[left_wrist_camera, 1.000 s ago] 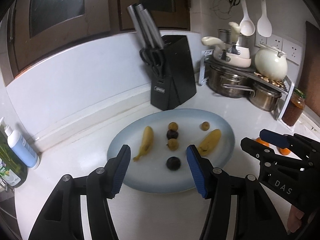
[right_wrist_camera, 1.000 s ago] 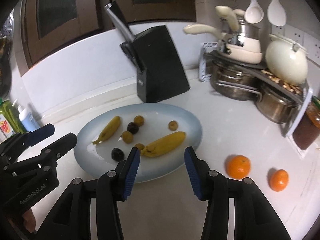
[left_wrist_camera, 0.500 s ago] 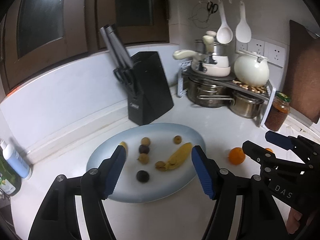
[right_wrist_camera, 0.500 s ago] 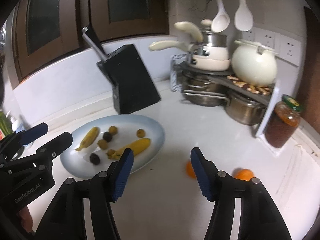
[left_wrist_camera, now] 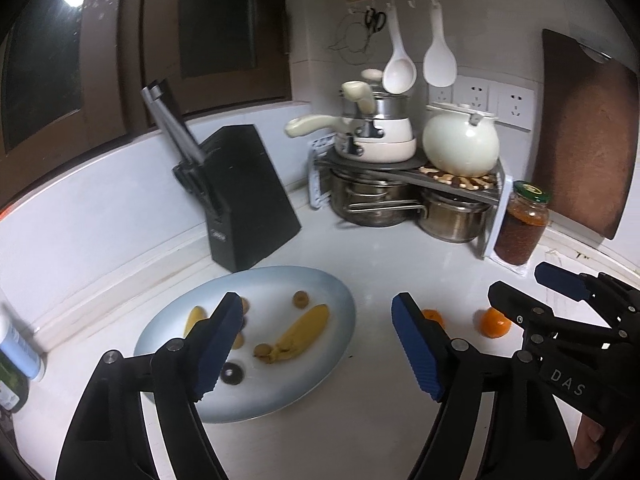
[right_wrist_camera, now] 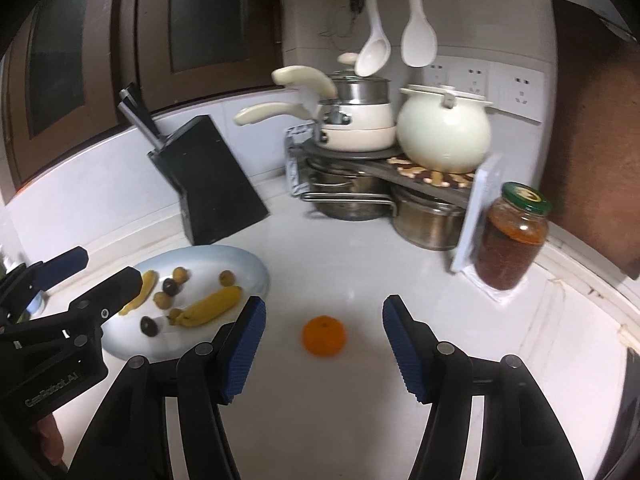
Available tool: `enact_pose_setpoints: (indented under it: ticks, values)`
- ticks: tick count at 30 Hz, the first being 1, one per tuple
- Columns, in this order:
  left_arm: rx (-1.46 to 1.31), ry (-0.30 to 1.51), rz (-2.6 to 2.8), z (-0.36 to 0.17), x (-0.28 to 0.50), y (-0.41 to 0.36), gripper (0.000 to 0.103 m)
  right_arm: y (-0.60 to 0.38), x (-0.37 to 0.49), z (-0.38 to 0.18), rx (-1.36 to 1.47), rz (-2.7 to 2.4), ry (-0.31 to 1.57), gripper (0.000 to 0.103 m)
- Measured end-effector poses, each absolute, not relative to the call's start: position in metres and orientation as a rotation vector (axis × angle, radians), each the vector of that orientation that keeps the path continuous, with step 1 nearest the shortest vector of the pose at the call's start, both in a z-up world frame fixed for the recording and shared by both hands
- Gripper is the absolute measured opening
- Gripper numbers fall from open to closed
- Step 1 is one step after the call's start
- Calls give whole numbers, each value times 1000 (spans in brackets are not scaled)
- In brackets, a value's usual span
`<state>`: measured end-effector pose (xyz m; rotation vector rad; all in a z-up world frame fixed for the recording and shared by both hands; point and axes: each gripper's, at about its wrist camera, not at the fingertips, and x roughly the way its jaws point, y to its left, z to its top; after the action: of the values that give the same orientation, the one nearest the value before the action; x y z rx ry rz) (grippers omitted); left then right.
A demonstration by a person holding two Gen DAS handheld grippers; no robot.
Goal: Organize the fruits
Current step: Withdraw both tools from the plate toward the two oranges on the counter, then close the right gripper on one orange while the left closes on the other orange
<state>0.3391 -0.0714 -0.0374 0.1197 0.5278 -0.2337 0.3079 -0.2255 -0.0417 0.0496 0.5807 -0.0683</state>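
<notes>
- Left gripper (left_wrist_camera: 316, 344): fingers spreading, nothing between them, above the oval plate (left_wrist_camera: 320, 380) holding two bananas and small round fruits.
- Left view only: two oranges on the worktop (left_wrist_camera: 380, 256), one (left_wrist_camera: 495, 322) clear, the other (left_wrist_camera: 431, 315) half hidden by a finger.
- Right view: one orange (right_wrist_camera: 324, 335) ahead, between the right gripper's (right_wrist_camera: 322, 344) spread, empty fingers.
- Readable: "DAS" on right gripper (left_wrist_camera: 560, 316); the left gripper's (right_wrist_camera: 80, 304) label is blurred.
</notes>
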Motion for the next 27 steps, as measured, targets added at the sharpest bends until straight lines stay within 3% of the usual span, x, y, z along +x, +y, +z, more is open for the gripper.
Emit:
enact_pose_setpoints:
  ticks: [4, 6, 27]
  values:
    - [133, 520, -260, -36, 339, -85, 80, -239, 304, -41, 62, -103, 577, 63]
    - [140, 520, -277, -36, 340, -92, 81, -245, 302, -41, 68, -120, 573, 70]
    - [202, 572, -405, -59, 363, -138, 89, -290, 307, -67, 108, -218, 631, 70]
